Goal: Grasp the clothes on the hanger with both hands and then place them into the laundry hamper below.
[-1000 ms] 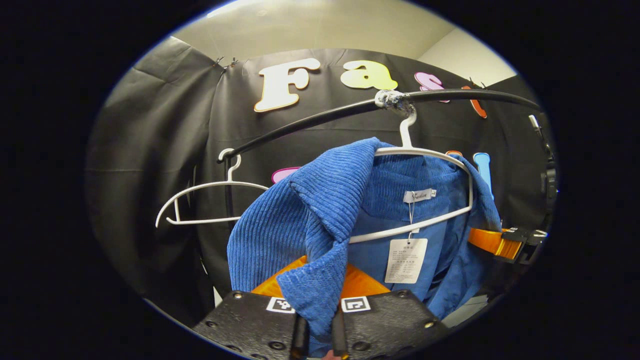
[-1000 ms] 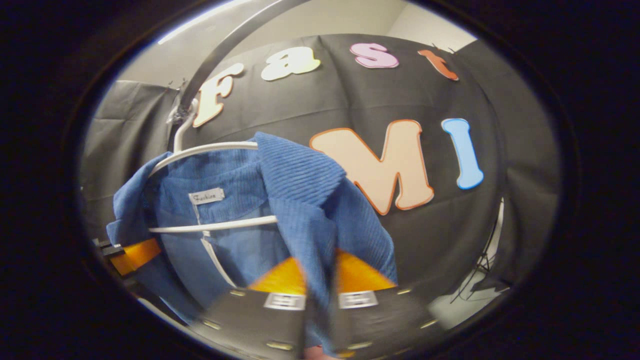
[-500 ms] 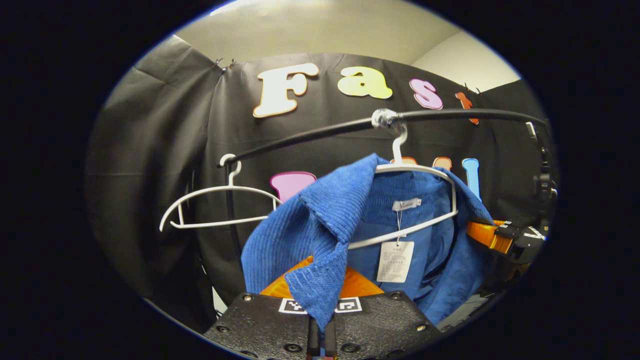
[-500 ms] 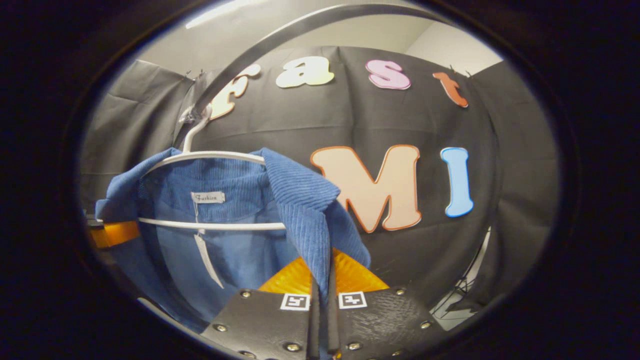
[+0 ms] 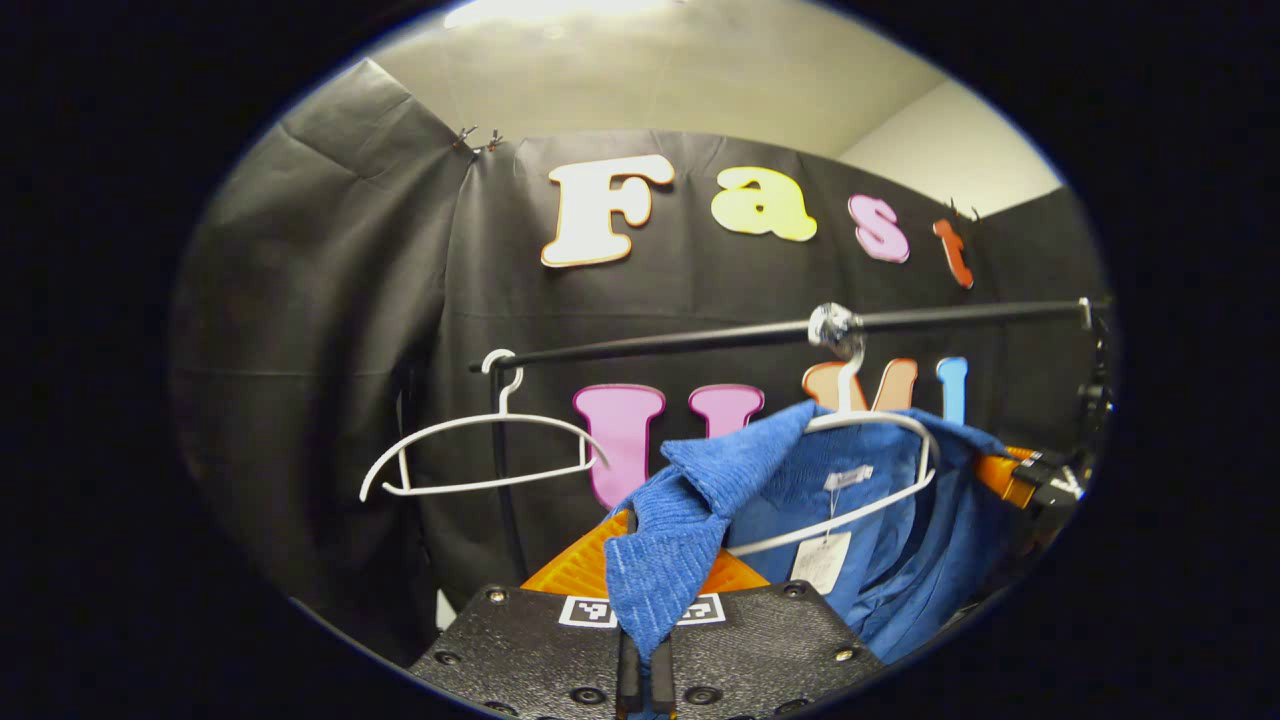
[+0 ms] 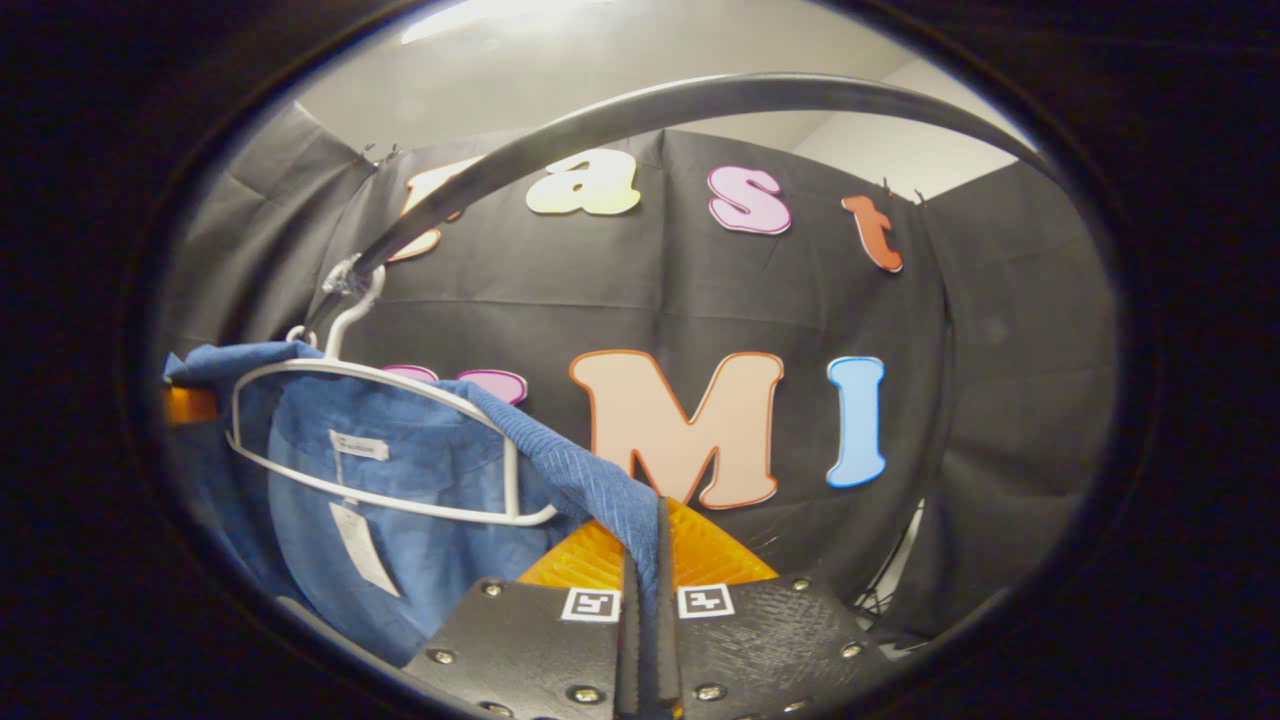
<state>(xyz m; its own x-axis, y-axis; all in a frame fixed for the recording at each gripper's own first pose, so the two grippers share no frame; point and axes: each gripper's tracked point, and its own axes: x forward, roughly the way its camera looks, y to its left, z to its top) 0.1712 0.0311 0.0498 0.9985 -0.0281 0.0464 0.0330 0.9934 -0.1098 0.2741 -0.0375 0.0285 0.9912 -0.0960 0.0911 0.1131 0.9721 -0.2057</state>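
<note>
Both the left gripper (image 5: 643, 680) and right gripper (image 6: 646, 690) are closed, pinching the blue shirt (image 5: 880, 560) on the white hanger (image 5: 885, 425)

**Booth surroundings: walls, ceiling, rail**

Black cloth wall (image 5: 330, 300) hangs creased and is held by small clips (image 5: 478, 137) at its upper edge. Above it runs a pale ceiling (image 5: 650, 75) with a bright light patch near the top. A plain off-white wall (image 5: 960, 170) meets it at right. A dark clothes rail (image 5: 690, 340) crosses horizontally; an empty white hanger (image 5: 480, 455) hangs from its left end.
</note>
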